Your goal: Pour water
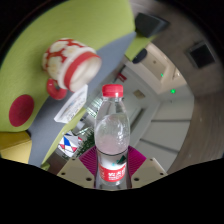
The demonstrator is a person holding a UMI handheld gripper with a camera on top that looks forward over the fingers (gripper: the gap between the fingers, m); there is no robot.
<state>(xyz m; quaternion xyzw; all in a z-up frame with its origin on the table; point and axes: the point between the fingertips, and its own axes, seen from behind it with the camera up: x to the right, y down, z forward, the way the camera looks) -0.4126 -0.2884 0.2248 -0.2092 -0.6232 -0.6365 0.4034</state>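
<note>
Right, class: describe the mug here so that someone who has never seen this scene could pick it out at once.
Start at the clear water bottle with the red cap, gripped between the gripper fingers. Look beyond it, over the yellow-green surface. The mug is there, tilted on its side in this view, the only red-and-white patterned thing near the bottle.

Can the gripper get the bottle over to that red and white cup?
Probably yes. The gripper is shut on the water bottle, and the cup sits just beyond, with nothing visible between them.
</note>
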